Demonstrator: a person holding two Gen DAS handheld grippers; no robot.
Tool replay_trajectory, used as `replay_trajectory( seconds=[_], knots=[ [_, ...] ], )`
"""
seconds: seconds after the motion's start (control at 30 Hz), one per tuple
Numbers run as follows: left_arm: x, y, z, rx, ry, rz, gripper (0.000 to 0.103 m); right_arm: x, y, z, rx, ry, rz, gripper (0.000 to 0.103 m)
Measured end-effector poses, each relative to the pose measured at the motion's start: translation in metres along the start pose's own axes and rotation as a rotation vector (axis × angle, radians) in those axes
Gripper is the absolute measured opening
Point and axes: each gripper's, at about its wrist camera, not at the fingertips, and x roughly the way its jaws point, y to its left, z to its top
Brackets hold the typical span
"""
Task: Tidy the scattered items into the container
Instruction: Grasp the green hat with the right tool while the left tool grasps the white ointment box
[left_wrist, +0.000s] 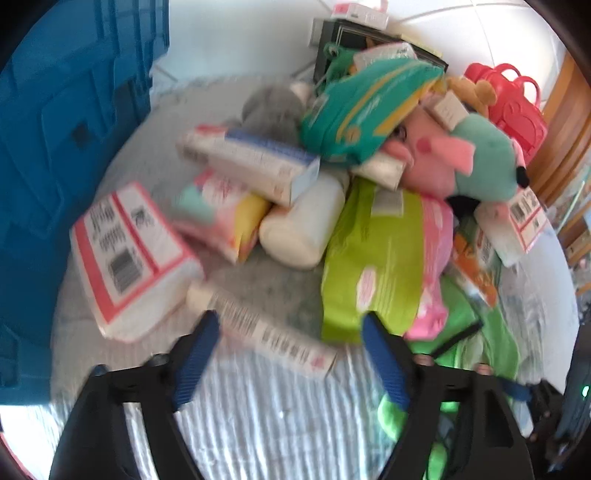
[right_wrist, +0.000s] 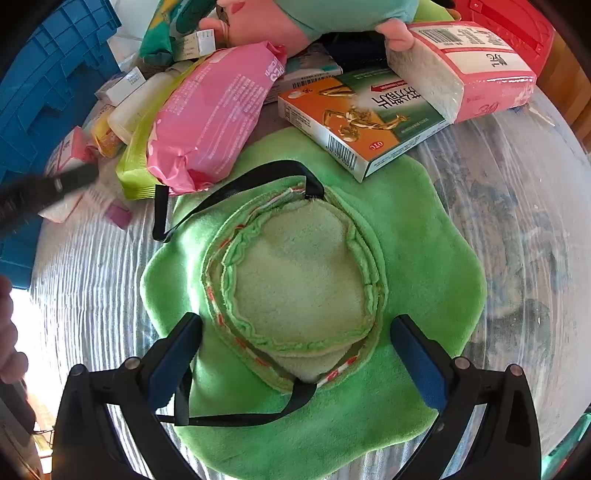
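My left gripper (left_wrist: 291, 325) is open above a long white tube-like box with barcodes (left_wrist: 266, 332), which lies between its blue pads without touching them. A red-and-white tissue pack (left_wrist: 129, 251) lies to its left, and the blue crate (left_wrist: 55, 147) stands at far left. My right gripper (right_wrist: 295, 328) is open over a green plush hat (right_wrist: 306, 295) with a black strap; the pads straddle its crown. The pile holds a pink wipes pack (right_wrist: 214, 122), an orange-green medicine box (right_wrist: 362, 118), a cream bottle (left_wrist: 306, 221) and a pink plush toy (left_wrist: 443, 155).
A red plastic basket (left_wrist: 509, 103) and a dark box (left_wrist: 369, 40) stand behind the pile. The blue crate (right_wrist: 44, 92) borders the striped cloth (right_wrist: 92, 277) on the left. A hand (right_wrist: 7, 332) shows at the left edge of the right wrist view.
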Motion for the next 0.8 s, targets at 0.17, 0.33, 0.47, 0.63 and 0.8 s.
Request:
replay_trajectory(
  seconds=[0.17, 0.33, 0.47, 0.63, 0.8],
  knots=[
    [0.037, 0.002, -0.013, -0.044, 0.121, -0.013, 0.071, 0.003, 0.003, 0.000, -0.028, -0.008, -0.033, 0.103],
    [0.019, -0.004, -0.027, 0.029, 0.069, -0.055, 0.028, 0.005, 0.006, -0.001, -0.032, -0.035, -0.077, 0.103],
    [0.011, -0.009, -0.038, 0.097, 0.052, -0.050, 0.022, -0.011, -0.008, -0.007, 0.035, -0.055, -0.051, 0.060],
    [0.008, -0.008, -0.039, 0.087, 0.054, -0.031, 0.023, -0.019, -0.034, -0.014, 0.098, -0.032, -0.004, 0.044],
    [0.022, -0.011, -0.028, 0.088, 0.059, 0.016, 0.027, -0.017, -0.030, -0.012, 0.079, -0.041, -0.015, 0.054]
  ],
)
